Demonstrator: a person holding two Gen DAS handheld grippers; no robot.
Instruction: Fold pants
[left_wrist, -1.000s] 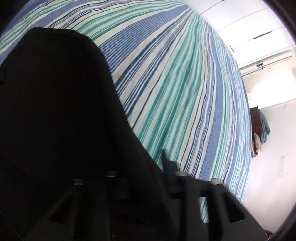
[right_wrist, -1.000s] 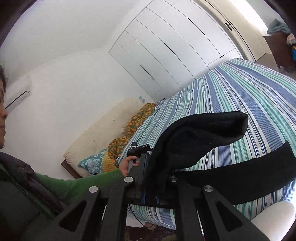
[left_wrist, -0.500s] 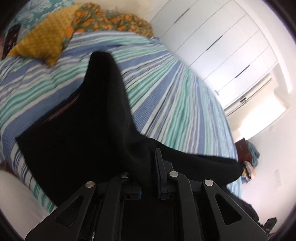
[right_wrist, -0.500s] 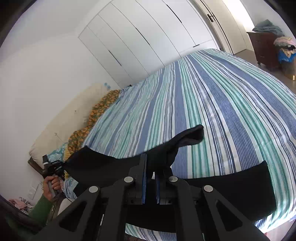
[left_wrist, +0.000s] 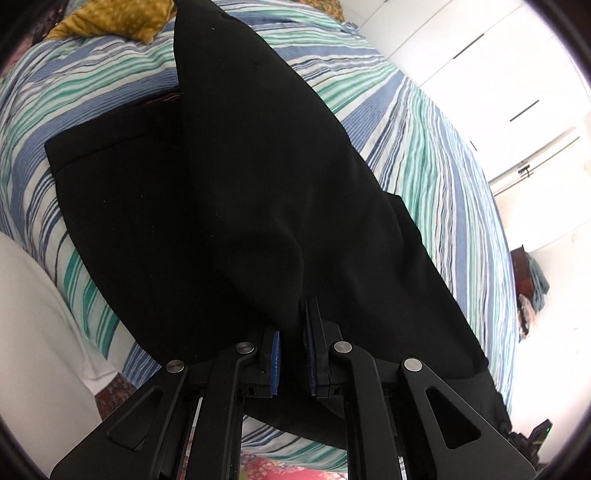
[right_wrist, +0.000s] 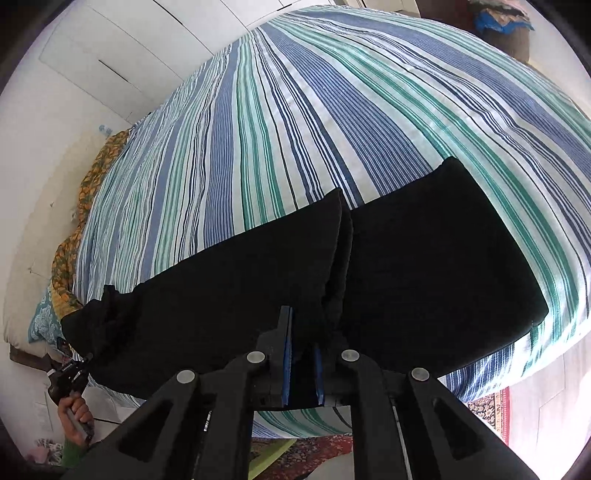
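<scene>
Striped bed (right_wrist: 295, 110) carries your black pants (right_wrist: 424, 266); left tongs (left_wrist: 293, 350) and right tongs (right_wrist: 302, 365) each pinch a fold of them.

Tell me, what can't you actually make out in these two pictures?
- Left view: the left gripper fingertips, buried in the black pants.
- Right view: the right gripper tips, likewise under cloth.
- Both views: the pants' folds and seams, lost in flat black.
- Right view: the left hand, too small and near the edge.
- Both views: the bed under the pants.
</scene>
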